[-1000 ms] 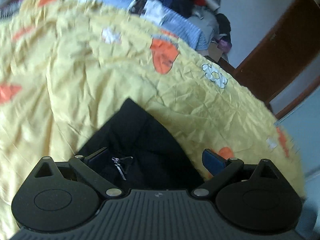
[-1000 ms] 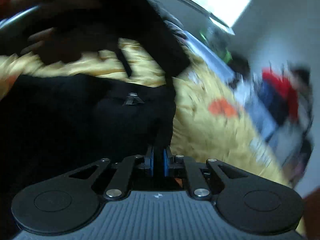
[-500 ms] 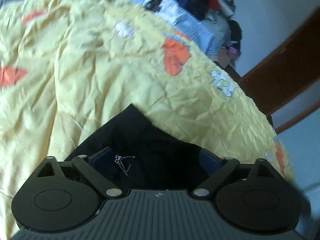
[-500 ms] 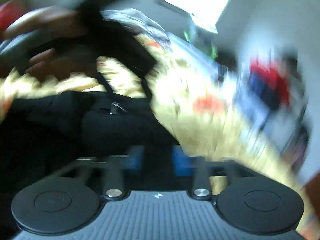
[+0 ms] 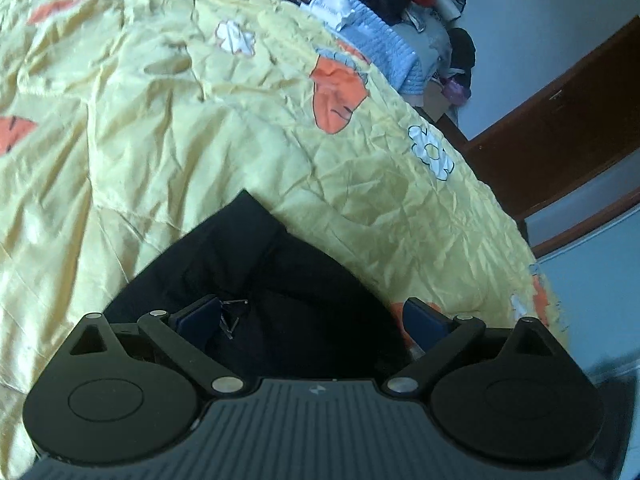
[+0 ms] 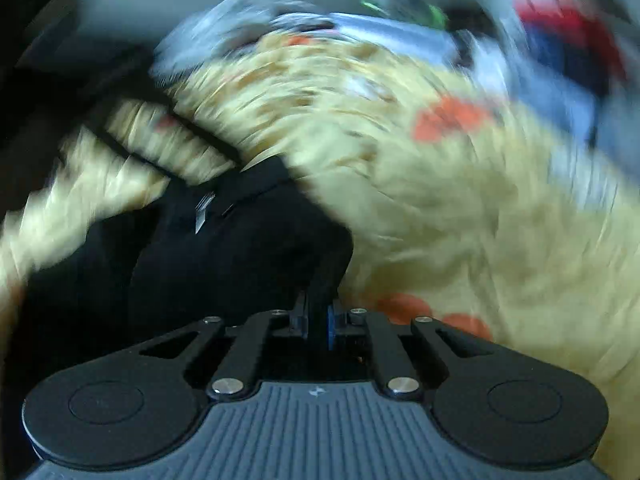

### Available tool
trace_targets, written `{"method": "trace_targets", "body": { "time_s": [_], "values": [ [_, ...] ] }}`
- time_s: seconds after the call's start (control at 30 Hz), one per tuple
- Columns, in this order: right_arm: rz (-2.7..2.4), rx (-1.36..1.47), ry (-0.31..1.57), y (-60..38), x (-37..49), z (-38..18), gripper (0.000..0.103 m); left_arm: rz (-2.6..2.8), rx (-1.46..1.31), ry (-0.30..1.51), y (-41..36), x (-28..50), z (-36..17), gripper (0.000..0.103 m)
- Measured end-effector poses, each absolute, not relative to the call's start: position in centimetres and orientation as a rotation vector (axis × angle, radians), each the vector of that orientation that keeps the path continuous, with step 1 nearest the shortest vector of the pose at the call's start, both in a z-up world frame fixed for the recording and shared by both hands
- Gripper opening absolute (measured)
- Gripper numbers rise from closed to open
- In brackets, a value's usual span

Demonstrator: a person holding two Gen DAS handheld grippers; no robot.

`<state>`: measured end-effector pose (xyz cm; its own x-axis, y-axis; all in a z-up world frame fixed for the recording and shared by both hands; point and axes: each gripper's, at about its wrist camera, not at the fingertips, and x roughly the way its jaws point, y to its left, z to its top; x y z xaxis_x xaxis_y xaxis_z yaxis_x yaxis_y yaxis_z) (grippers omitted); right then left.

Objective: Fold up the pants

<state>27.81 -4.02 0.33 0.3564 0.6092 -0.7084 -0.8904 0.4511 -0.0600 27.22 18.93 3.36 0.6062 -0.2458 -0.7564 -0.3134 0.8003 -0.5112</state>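
Two tools worked over the black pants (image 5: 260, 280), which lay bunched on the bed's yellow bedspread (image 5: 200, 128) at 6 o'clock in the left wrist view. The left tool (image 5: 312, 320) stood spread wide around the fabric, a zipper pull (image 5: 232, 316) beside its left finger. The right tool (image 6: 318, 320) was clamped on a pants fold, its view blurred.

Both wrist views look closely across the yellow bedspread (image 5: 200, 140).
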Motion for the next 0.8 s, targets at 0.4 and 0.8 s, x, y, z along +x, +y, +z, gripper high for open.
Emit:
{"method": "trace_targets", "body": {
  "time_s": [0.4, 0.8],
  "values": [
    [1.011, -0.955, 0.233, -3.3, 13.0, 0.7, 0.008, 0.03, -0.633, 0.898, 18.1, 25.7, 2.7, 0.008],
    [0.66, -0.669, 0.423, -19.7, 12.6, 3.0, 0.068, 0.012, -0.642, 0.695, 18.7, 17.6, 6.3, 0.006]
  ]
}}
